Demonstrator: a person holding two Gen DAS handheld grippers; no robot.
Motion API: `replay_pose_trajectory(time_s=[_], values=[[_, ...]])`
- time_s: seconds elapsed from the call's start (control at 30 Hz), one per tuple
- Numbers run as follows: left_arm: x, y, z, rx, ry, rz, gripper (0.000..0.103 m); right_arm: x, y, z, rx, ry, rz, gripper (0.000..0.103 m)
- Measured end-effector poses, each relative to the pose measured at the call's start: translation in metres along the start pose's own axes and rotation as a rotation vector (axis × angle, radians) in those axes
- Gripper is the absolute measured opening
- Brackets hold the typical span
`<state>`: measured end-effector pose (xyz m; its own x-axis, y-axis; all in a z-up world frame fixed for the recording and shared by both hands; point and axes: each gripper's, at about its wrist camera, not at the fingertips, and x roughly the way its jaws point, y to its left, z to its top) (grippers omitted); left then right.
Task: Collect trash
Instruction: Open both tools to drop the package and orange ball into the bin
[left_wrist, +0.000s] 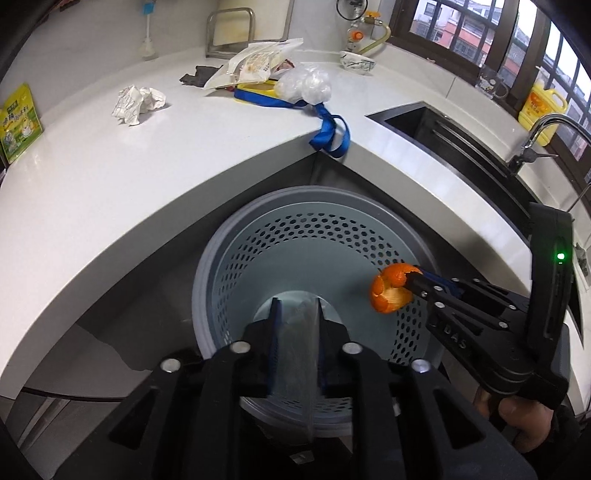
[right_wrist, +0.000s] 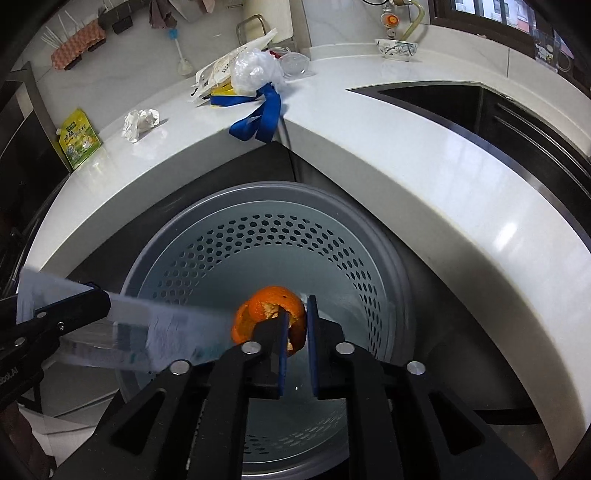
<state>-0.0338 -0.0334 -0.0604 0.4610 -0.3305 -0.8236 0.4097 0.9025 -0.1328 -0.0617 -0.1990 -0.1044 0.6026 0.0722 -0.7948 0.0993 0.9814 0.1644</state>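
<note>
A grey perforated trash bin (left_wrist: 314, 236) (right_wrist: 280, 236) stands on the floor in the counter's corner. My left gripper (left_wrist: 297, 306) is shut on a clear plastic wrapper (left_wrist: 301, 339) over the bin; the wrapper also shows in the right wrist view (right_wrist: 147, 332). My right gripper (right_wrist: 295, 312) (left_wrist: 412, 278) is shut on an orange peel (right_wrist: 271, 304) (left_wrist: 391, 291) above the bin's opening. On the white counter (left_wrist: 110, 184) lie a crumpled paper ball (left_wrist: 136, 103) (right_wrist: 142, 122), a clear plastic bag (left_wrist: 304, 83) (right_wrist: 255, 72) and food packets (left_wrist: 255, 62).
A blue strap (left_wrist: 328, 133) (right_wrist: 262, 118) hangs over the counter corner. A green sachet (left_wrist: 18, 122) (right_wrist: 79, 138) stands at left. A black sink (left_wrist: 461, 144) with faucet (left_wrist: 543, 129) is at right, with a yellow bottle (left_wrist: 541, 107). A bowl (right_wrist: 397, 48) sits at the back.
</note>
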Motion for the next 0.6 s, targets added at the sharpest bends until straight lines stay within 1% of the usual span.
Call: replay_pose_trajectory(time_s=[0.03,0.07,0.1,0.13,0.17,0.3,0.43,0.5,0.57,0.6], values=[[0.000,0.000,0.000,0.000,-0.005,0.002,0.032,0.000,-0.001,0.000,0.005,-0.001,0.002,0.032],[-0.001,0.001,0.001,0.001,-0.011,0.007,0.041,-0.001,-0.002,0.001,0.008,-0.007,-0.001,0.035],[-0.002,0.001,0.001,0.002,-0.019,0.013,0.054,-0.002,-0.003,0.000,0.008,-0.014,-0.006,0.039],[-0.004,0.002,0.002,0.002,-0.031,0.020,0.060,-0.004,-0.003,0.000,0.009,-0.021,-0.005,0.040],[-0.006,0.002,0.002,0.001,-0.044,0.024,0.063,-0.005,-0.004,0.001,0.009,-0.026,-0.004,0.041],[-0.006,0.005,0.004,-0.007,-0.046,0.035,0.063,-0.009,-0.005,0.002,0.010,-0.037,-0.006,0.048],[-0.007,0.011,0.005,-0.030,-0.039,0.039,0.064,-0.010,-0.006,0.004,0.011,-0.038,-0.008,0.049],[-0.007,0.014,0.006,-0.039,-0.043,0.046,0.066,-0.009,-0.007,0.004,0.008,-0.030,-0.012,0.050],[-0.008,0.016,0.005,-0.046,-0.049,0.051,0.069,-0.005,-0.007,0.004,0.009,-0.004,-0.016,0.056],[-0.009,0.017,0.006,-0.049,-0.054,0.054,0.069,-0.003,-0.007,0.004,0.007,0.014,-0.017,0.057]])
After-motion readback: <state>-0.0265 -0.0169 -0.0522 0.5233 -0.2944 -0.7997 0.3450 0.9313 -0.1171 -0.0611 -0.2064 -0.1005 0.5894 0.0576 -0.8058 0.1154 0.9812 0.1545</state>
